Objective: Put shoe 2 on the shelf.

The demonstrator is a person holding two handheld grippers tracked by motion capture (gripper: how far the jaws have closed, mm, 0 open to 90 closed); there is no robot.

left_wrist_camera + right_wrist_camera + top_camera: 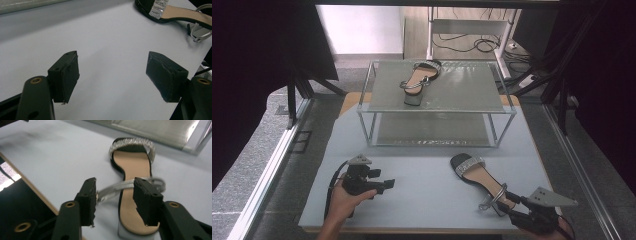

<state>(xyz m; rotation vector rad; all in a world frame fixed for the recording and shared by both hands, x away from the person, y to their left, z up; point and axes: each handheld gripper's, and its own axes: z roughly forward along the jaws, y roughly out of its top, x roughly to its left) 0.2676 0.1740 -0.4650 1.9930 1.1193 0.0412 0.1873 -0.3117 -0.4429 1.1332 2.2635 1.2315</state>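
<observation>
The black heeled sandal with a glittery silver toe strap runs diagonally, toe toward upper left, heel beside the right gripper, whose jaws gape around its ankle strap without pressing; the left gripper is open and empty.

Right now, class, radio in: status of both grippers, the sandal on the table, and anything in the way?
Left gripper open, idle. Right gripper open at the sandal, ankle strap between its jaws, not pinched. Second sandal on the rack. Nothing in between.
</observation>
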